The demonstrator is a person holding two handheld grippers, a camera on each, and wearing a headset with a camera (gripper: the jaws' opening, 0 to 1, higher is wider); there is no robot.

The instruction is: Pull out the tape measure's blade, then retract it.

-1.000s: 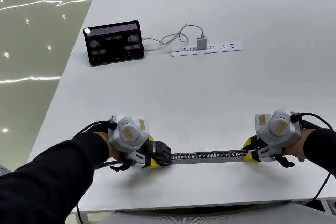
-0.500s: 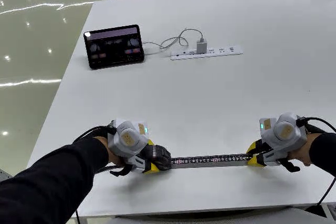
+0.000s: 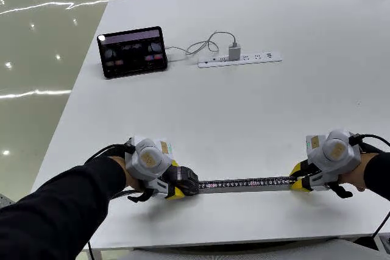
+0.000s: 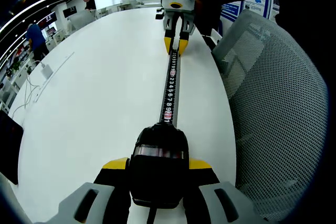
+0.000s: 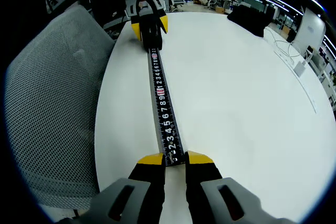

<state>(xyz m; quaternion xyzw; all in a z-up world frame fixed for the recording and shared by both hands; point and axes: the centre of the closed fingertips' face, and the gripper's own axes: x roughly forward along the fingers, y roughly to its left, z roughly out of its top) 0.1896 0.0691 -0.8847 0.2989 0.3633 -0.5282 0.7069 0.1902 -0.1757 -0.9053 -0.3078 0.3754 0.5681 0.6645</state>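
The black tape measure case [image 3: 183, 181] [image 4: 159, 163] sits near the table's front edge, clamped between the yellow-tipped jaws of my left gripper [image 3: 173, 184] [image 4: 157, 163]. Its black blade [image 3: 247, 182] [image 4: 170, 90] [image 5: 163, 103] runs flat along the table to the right. My right gripper [image 3: 300, 182] [image 5: 173, 160] is shut on the blade's end hook. In the left gripper view the right gripper [image 4: 176, 45] stands at the far end of the blade; in the right gripper view the left gripper [image 5: 149, 24] holds the case [image 5: 152, 39] at the far end.
A dark tablet [image 3: 133, 50] stands at the back left of the white table [image 3: 256, 101]. A white power strip [image 3: 241, 59] with a charger and cable lies behind it. A grey mesh chair [image 4: 273, 108] [image 5: 52, 103] stands just off the table's front edge.
My right gripper has moved further right with the blade's end, so more blade is drawn out. The left gripper and the case have stayed put.
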